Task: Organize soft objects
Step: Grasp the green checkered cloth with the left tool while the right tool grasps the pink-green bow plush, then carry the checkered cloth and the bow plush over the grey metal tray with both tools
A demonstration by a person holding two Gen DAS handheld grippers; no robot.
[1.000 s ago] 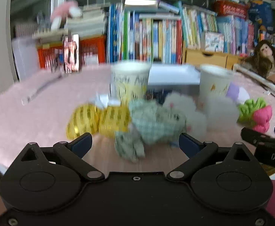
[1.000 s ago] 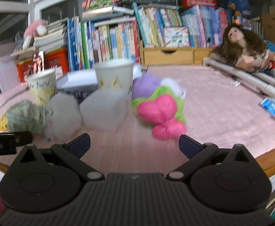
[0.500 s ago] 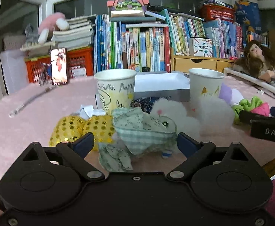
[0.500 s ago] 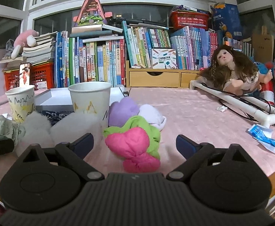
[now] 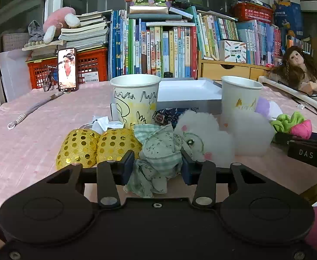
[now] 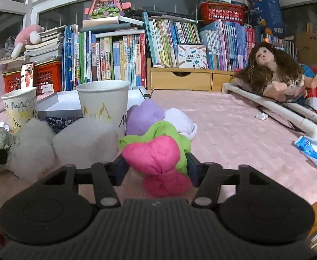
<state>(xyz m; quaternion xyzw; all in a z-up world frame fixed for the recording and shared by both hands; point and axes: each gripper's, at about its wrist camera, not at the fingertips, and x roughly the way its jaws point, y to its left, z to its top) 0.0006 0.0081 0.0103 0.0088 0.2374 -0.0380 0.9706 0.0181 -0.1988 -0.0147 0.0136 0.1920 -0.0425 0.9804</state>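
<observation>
The left gripper (image 5: 158, 164) fingers have just squeezed onto the green cloth toy (image 5: 160, 151); the right gripper (image 6: 156, 166) fingers onto the pink and green toy (image 6: 156, 153), both at 6 o'clock. Lifting could bump the paper cup (image 6: 103, 104) at 11 o'clock and tip it.

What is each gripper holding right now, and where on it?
Left gripper: green cloth scrunchie, pinched across its middle. Right gripper: pink and green scrunchie, squeezed at its sides. Both jaws just closed.

two paper cups (image 5: 136, 99) (image 5: 240, 95), two gold sequined pieces (image 5: 78, 149) (image 5: 117, 144), one doll (image 6: 273, 71)
</observation>
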